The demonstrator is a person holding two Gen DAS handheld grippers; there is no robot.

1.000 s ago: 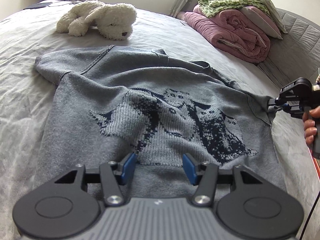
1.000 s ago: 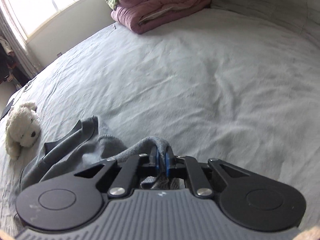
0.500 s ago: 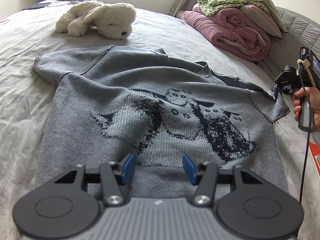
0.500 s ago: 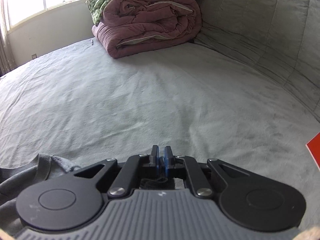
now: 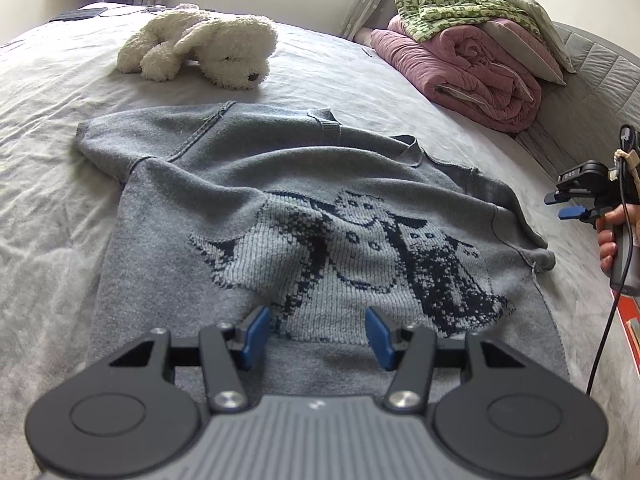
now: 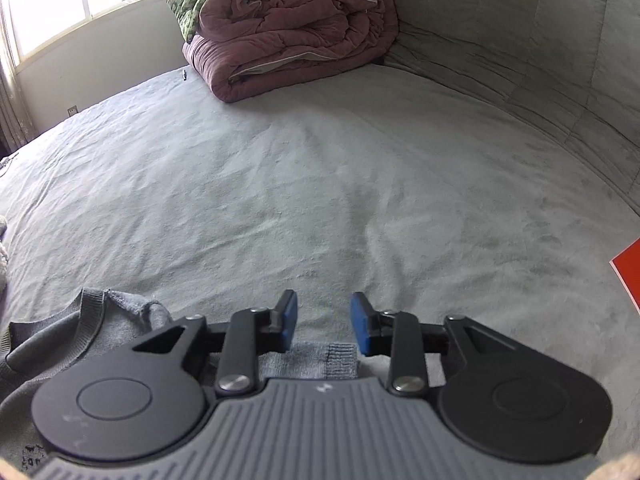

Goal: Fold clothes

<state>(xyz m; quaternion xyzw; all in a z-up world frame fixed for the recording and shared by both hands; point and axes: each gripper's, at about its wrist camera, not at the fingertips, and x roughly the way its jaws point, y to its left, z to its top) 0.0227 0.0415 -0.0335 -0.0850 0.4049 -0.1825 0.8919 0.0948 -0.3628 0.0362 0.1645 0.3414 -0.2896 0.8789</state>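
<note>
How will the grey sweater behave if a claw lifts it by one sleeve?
Likely floppy: the grey sweater lies limp and rumpled on the bed, so the rest would sag and trail. The thick-looking knit probably grips the sheet and bunches rather than slides. No rolling or breakage risk.

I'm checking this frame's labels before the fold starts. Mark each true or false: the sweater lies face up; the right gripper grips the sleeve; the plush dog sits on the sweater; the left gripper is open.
1. The sweater lies face up: true, its knitted picture shows.
2. The right gripper grips the sleeve: false, its jaws have just been opening, pads clear of the cloth.
3. The plush dog sits on the sweater: false, it lies beyond it.
4. The left gripper is open: true.
</note>
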